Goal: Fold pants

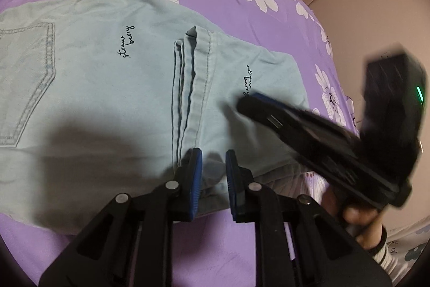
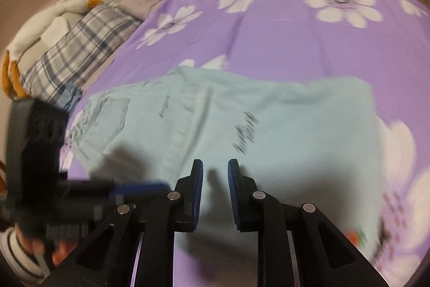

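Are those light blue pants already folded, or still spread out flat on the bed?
Folded. The light blue pants lie doubled over: the leg hems rest stacked across the middle, near the back pocket.

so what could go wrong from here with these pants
1. The left tongs pinch only a small bunch at the near edge of the pants. A pull might drag just the top layer and spread the stacked hems.
2. The right tongs hang over the fabric with nothing between them, and they look blurred. They could brush and wrinkle the folded part.
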